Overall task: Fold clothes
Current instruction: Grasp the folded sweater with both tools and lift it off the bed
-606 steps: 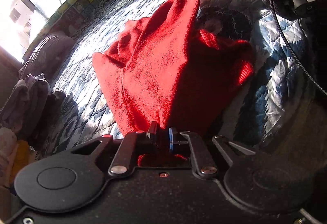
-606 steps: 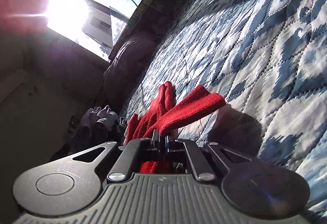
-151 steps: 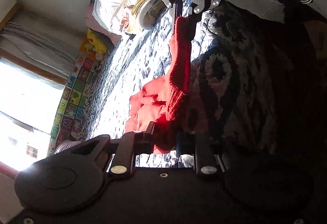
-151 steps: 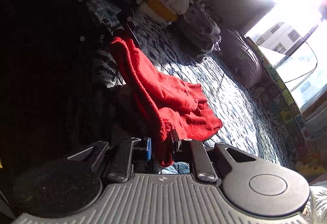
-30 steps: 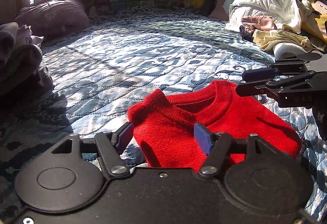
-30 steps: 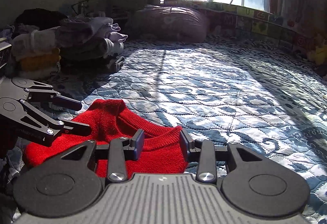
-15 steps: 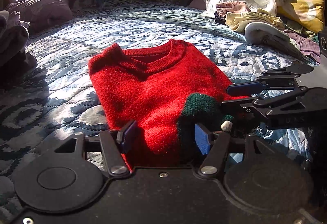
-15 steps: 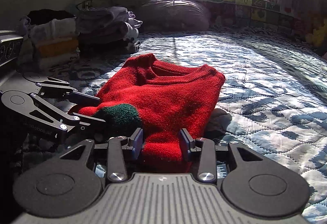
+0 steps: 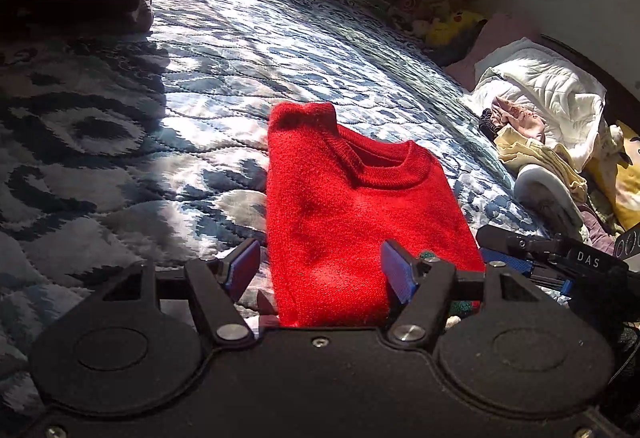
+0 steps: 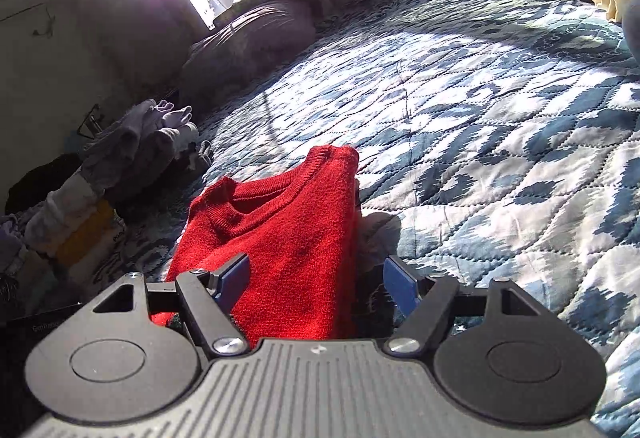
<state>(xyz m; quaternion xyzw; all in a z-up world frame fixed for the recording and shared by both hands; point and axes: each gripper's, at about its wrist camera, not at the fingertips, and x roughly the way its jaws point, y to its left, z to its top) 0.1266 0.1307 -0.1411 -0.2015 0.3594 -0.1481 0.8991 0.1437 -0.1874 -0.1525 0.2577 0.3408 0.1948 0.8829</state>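
Note:
A red knit sweater [image 9: 352,214] lies folded into a narrow rectangle on the blue patterned quilt [image 9: 192,98], collar pointing away. A bit of green knit peeks out at its near right corner. My left gripper [image 9: 320,268] is open, its blue pads either side of the sweater's near edge, gripping nothing. In the right wrist view the same sweater [image 10: 288,234] lies in front of my right gripper [image 10: 316,276], which is also open over the near edge. The right gripper's tip [image 9: 520,254] shows at the sweater's right side in the left wrist view.
A stack of folded grey and dark clothes [image 10: 132,142] sits at the left of the bed. A heap of white, pink and yellow laundry [image 9: 544,118] lies at the right. A dark pillow [image 10: 248,38] rests by the window.
Both grippers have opened wider and drawn back toward the sweater's near edge. The sweater now lies flat and folded; the green cuff seen half a second ago is mostly tucked away.

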